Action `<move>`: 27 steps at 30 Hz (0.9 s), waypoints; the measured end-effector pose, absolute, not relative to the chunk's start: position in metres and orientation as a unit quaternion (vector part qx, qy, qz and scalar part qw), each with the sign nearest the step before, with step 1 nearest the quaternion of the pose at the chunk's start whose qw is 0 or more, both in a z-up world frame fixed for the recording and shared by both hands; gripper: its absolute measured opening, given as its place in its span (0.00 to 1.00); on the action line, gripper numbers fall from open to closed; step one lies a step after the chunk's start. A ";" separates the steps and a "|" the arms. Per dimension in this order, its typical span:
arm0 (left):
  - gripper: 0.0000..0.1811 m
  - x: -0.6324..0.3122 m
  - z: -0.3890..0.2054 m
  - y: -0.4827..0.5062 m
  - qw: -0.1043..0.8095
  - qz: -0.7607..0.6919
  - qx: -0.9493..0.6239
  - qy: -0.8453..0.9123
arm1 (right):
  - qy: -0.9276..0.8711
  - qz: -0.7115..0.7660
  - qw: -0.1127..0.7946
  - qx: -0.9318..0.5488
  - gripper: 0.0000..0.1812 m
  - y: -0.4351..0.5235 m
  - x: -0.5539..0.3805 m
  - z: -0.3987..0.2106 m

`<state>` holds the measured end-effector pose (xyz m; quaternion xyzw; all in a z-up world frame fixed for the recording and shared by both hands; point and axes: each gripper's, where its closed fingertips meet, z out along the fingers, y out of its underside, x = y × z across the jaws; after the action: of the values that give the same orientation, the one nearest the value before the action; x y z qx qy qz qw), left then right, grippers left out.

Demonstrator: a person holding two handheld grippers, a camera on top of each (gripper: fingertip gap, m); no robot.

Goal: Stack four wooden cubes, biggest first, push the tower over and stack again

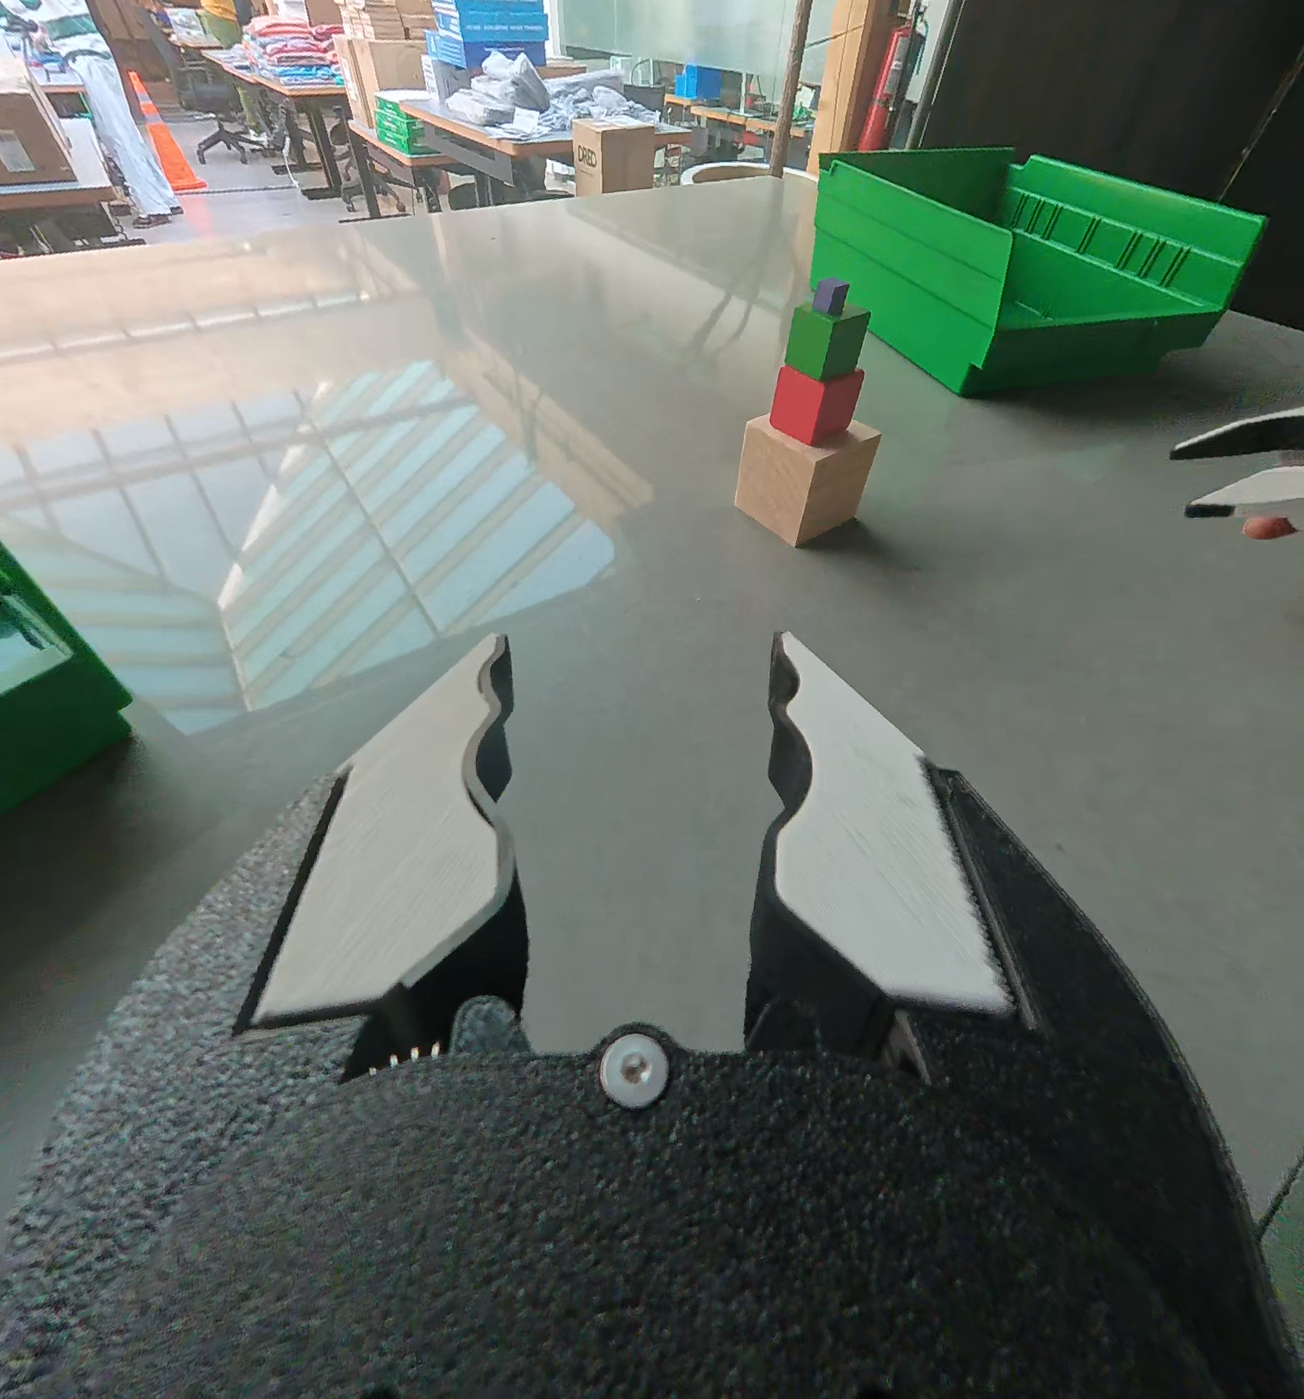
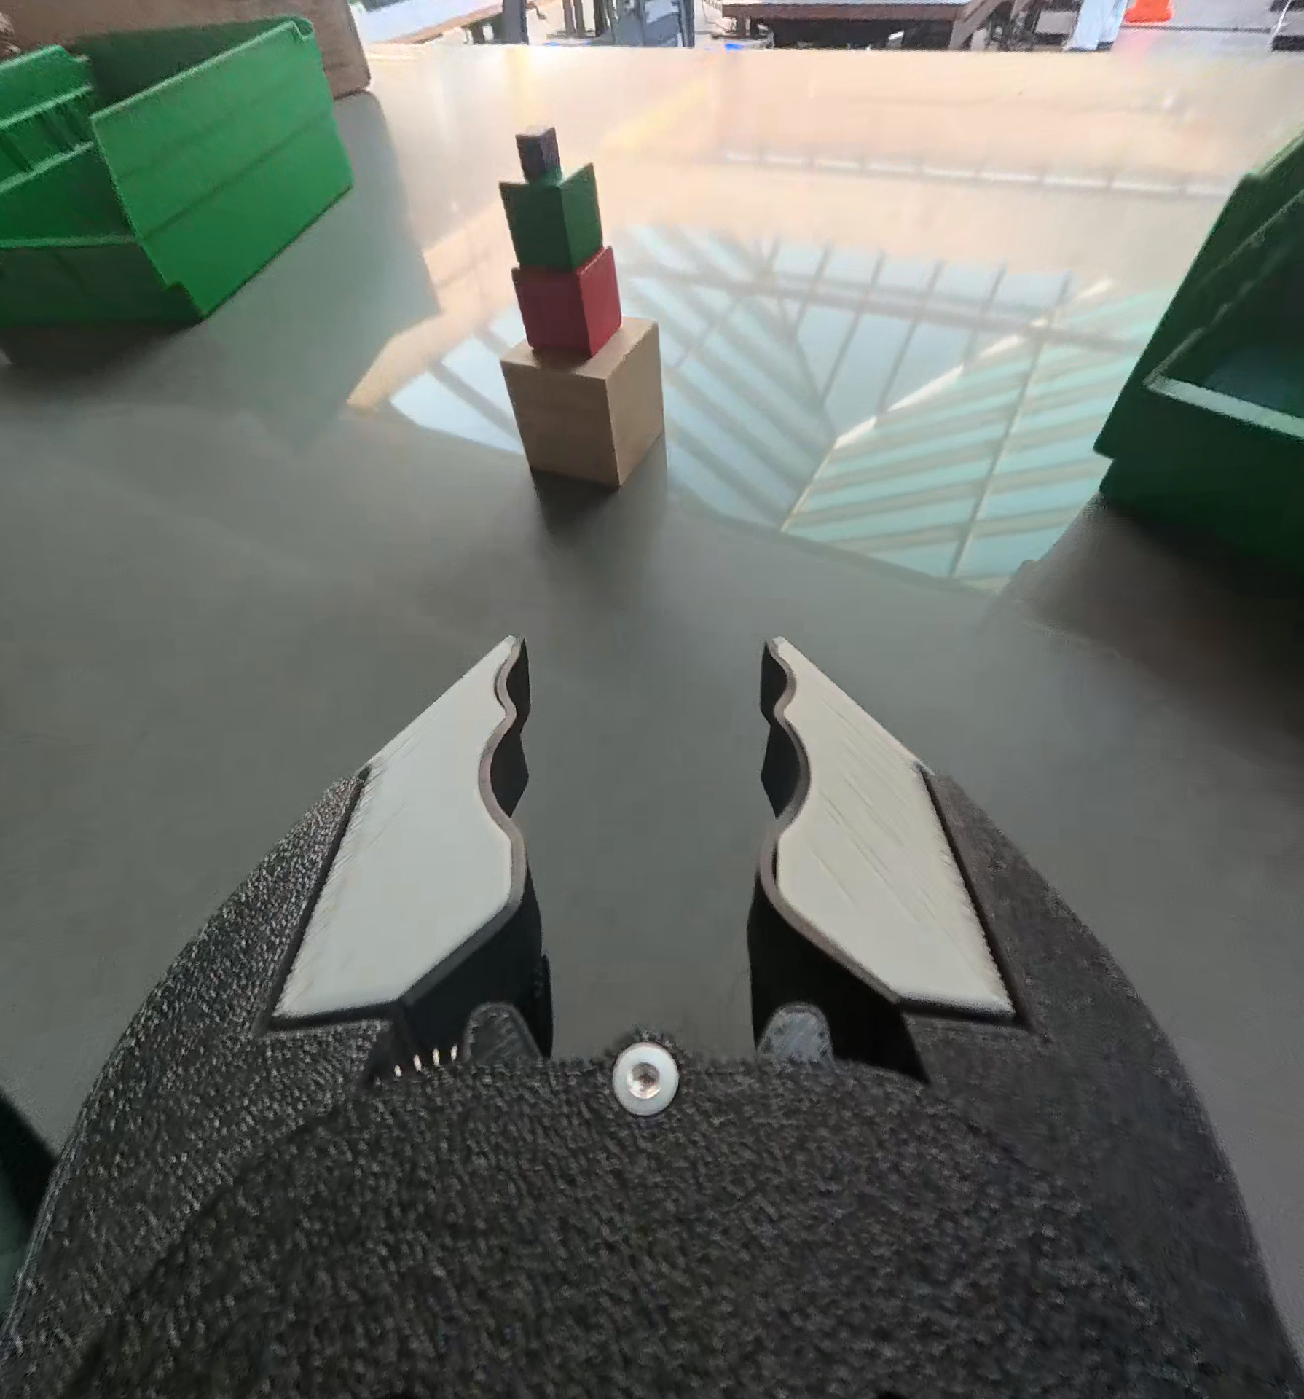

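A tower of blocks stands on the grey table: a plain wooden cube (image 1: 804, 484) at the bottom, a red cube (image 1: 815, 403) on it, a green cube (image 1: 827, 341) above, and a small purple cube (image 1: 831, 295) on top. The same tower shows in the right wrist view: wooden cube (image 2: 585, 405), red cube (image 2: 567, 303), green cube (image 2: 554, 219), purple cube (image 2: 537, 151). My left gripper (image 1: 640, 643) is open and empty, well short of the tower. My right gripper (image 2: 643, 647) is open and empty, facing the tower; it also shows at the left wrist view's right edge (image 1: 1194, 484).
A green plastic bin (image 1: 1027, 265) stands behind the tower and also shows in the right wrist view (image 2: 149, 174). A second green bin (image 1: 21, 727) sits at the left, seen at the right in the right wrist view (image 2: 1239, 424). Desks, boxes and an orange cone lie beyond the table. The plain wooden cube (image 1: 804, 484) sits 15 centimetres or so from the ends of my right fingers.
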<state>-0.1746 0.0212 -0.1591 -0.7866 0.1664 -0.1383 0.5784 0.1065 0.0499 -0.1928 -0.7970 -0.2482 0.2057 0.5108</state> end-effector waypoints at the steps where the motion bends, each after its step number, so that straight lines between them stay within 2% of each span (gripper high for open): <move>1: 0.38 -0.174 -0.159 0.021 0.578 -0.138 -0.787 0.169 | -0.247 0.206 0.513 -0.796 0.34 0.049 0.107 -0.192; 12: 0.38 -0.177 -0.165 0.009 0.566 -0.128 -0.796 0.175 | -0.228 0.197 0.520 -0.799 0.34 0.048 0.113 -0.190; 14: 0.38 -0.177 -0.164 0.007 0.567 -0.126 -0.795 0.176 | -0.215 0.184 0.527 -0.801 0.29 0.056 0.116 -0.188; 18: 0.38 -0.179 -0.160 0.003 0.575 -0.124 -0.789 0.174 | -0.189 0.165 0.554 -0.794 0.08 0.085 0.108 -0.177; 21: 0.38 -0.183 -0.159 -0.002 0.581 -0.121 -0.787 0.168 | -0.190 0.152 0.577 -0.780 0.04 0.117 0.081 -0.168; 27: 0.37 -0.198 -0.160 -0.017 0.585 -0.114 -0.789 0.151 | -0.217 0.099 0.578 -0.781 0.06 0.185 0.004 -0.176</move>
<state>-0.1985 -0.0175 -0.1601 -0.7886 0.1513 -0.1143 0.5849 0.0039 0.1851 -0.1765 -0.7807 -0.2166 0.0991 0.5777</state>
